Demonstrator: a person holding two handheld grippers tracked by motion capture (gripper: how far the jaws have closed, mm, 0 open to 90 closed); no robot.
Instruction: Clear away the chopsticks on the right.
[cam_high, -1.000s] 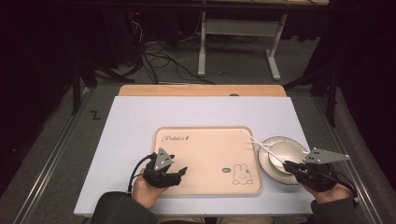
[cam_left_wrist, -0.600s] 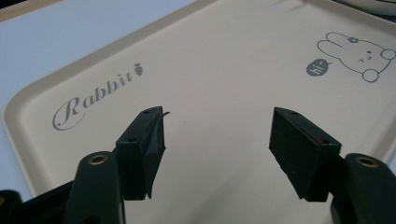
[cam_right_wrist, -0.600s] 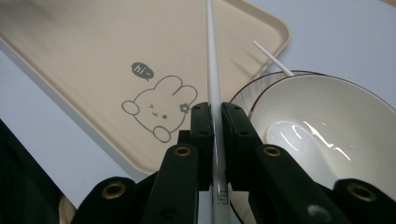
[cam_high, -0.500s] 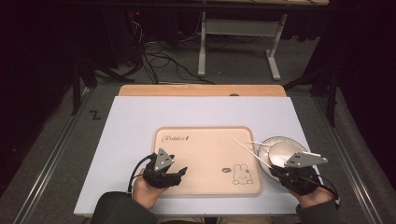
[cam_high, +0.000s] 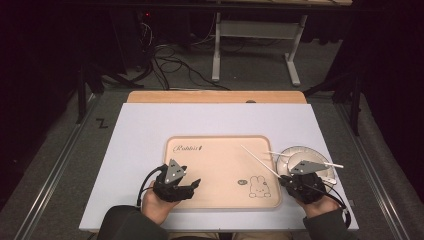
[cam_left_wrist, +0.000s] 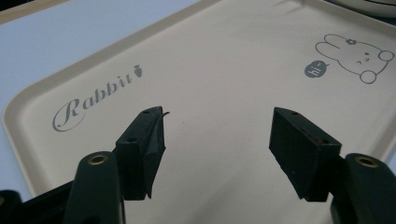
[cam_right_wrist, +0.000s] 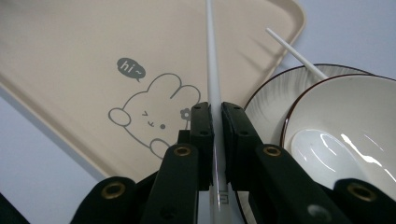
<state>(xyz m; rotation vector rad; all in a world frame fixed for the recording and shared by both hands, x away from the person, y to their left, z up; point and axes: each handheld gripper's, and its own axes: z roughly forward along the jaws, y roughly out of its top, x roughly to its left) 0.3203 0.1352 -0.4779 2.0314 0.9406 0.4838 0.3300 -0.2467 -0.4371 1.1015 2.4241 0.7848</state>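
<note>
A white table top (cam_high: 150, 130) fills the middle of the high view, a strip of bare wood (cam_high: 215, 97) showing along its upper edge. Lying flat on the white, lower centre of the frame, is a beige tray (cam_high: 220, 165) printed with "Rabbit" and a little bunny. Just off the tray's right edge, lower right, a striped plate (cam_high: 285, 154) sits on the table, touching or nearly touching the tray, with a white bowl (cam_right_wrist: 336, 140) in it.
</note>
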